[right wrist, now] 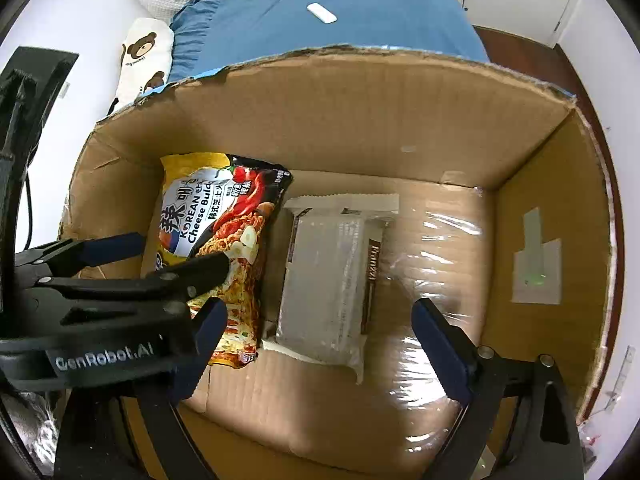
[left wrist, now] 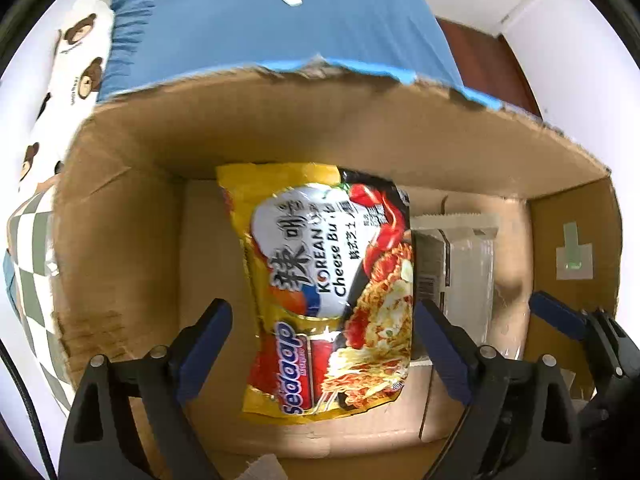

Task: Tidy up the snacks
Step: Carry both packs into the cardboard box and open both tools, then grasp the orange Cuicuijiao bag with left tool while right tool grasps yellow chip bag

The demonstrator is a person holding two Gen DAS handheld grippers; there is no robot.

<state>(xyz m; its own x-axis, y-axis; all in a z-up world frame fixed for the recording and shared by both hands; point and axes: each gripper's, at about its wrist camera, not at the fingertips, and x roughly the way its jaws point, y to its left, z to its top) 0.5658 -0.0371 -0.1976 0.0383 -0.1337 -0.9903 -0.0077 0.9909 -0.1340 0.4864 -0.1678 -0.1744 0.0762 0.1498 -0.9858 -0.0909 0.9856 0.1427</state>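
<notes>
A yellow and black Sedaap Korean cheese noodle packet (left wrist: 332, 292) lies flat on the floor of an open cardboard box (left wrist: 280, 120). It also shows in the right wrist view (right wrist: 224, 232). Beside it on the right lies a clear and white wafer packet (left wrist: 460, 264), also in the right wrist view (right wrist: 332, 276). My left gripper (left wrist: 324, 344) is open over the noodle packet, apart from it. My right gripper (right wrist: 320, 344) is open and empty above the wafer packet. The left gripper's fingers (right wrist: 120, 248) show at the left of the right wrist view.
The box (right wrist: 560, 200) has torn rims and a paper tag (right wrist: 536, 264) on its right wall. Behind it lies a blue bedsheet (right wrist: 340, 12) with a small white object (right wrist: 321, 13), and a bear-print pillow (right wrist: 144, 56) at the left.
</notes>
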